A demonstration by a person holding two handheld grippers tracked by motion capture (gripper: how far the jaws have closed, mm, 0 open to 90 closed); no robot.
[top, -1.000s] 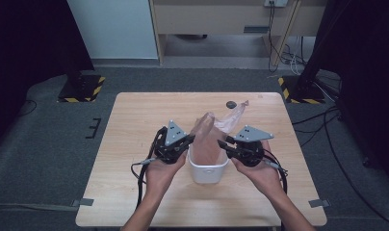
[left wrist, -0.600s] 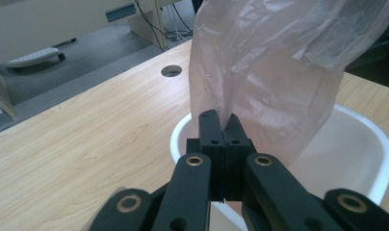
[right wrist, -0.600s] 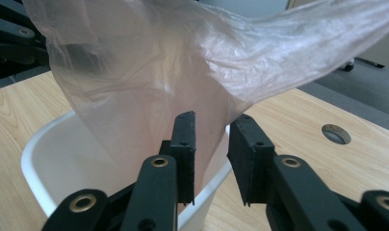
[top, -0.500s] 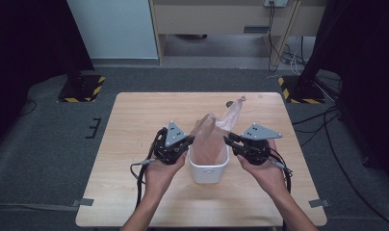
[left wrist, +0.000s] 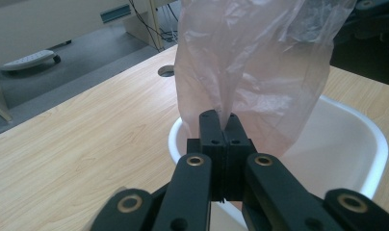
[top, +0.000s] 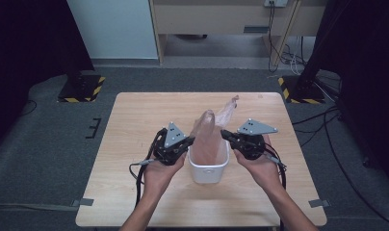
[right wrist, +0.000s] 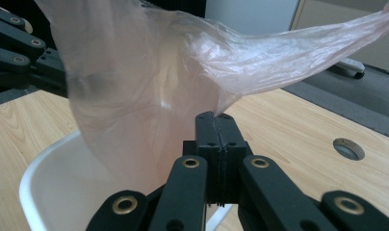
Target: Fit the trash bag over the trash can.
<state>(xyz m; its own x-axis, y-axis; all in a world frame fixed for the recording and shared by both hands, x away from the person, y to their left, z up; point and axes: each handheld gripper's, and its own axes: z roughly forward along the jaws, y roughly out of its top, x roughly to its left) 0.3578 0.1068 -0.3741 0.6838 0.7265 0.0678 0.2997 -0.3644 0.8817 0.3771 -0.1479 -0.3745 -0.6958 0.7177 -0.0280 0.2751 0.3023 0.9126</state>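
Observation:
A thin pinkish plastic bag (top: 211,132) hangs down into a small white bin (top: 208,170) at the middle of the wooden table. My left gripper (top: 188,144) is shut on the bag's left edge, and in the left gripper view the bag (left wrist: 252,62) rises from the closed jaws above the bin (left wrist: 361,139). On the other side, my right gripper (top: 223,133) is shut on the bag's right edge. In the right gripper view the film (right wrist: 149,82) stretches up and away over the bin (right wrist: 48,187).
The wooden table (top: 135,120) has bare room left, right and behind the bin. A round cable hole (right wrist: 348,148) sits in the tabletop near the far edge. Black stands with striped bases (top: 82,89) flank the table on the grey floor.
Both grippers have kept their hold and shifted slightly apart and lower. The bag sits deeper in the bin, and its upper flap now trails toward the back right.

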